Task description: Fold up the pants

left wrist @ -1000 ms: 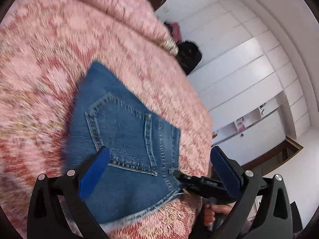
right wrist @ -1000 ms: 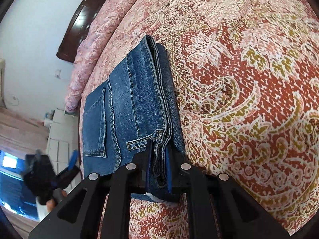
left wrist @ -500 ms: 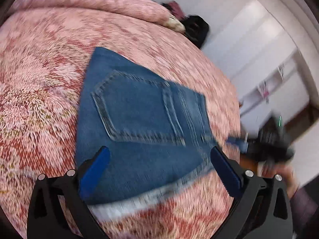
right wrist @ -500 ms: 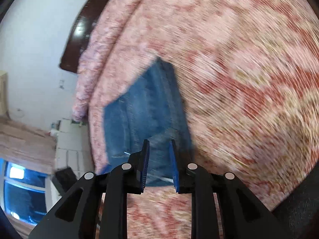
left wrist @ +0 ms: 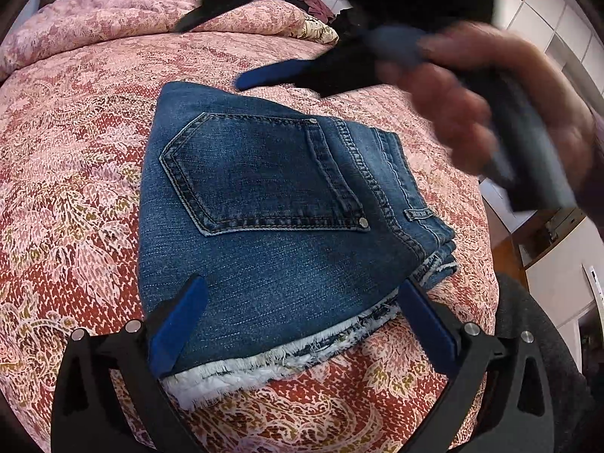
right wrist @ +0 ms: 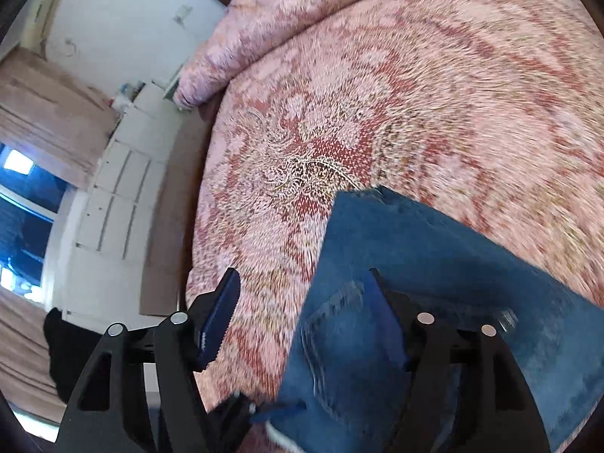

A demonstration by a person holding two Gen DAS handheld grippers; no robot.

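The blue jeans (left wrist: 271, 207) lie folded into a compact stack on the red-and-pink patterned bedspread (left wrist: 68, 173), back pocket up, frayed white hems at the near edge. My left gripper (left wrist: 302, 317) is open and empty, its blue pads straddling the near hem just above the cloth. My right gripper (right wrist: 302, 302) is open and empty, hovering over the far side of the jeans (right wrist: 434, 283). In the left wrist view it shows blurred with the hand (left wrist: 490, 87) holding it, above the stack at top right.
Pink pillows (left wrist: 151, 11) lie along the head of the bed. The bed's edge drops to the floor by a white cabinet (right wrist: 124, 181) and a window. A white wardrobe and dark clothes (left wrist: 321, 3) stand beyond the bed.
My right gripper let go of the folded edge of the jeans, opened, and swung up and over the stack. My left gripper stayed open and drew nearer the hem.
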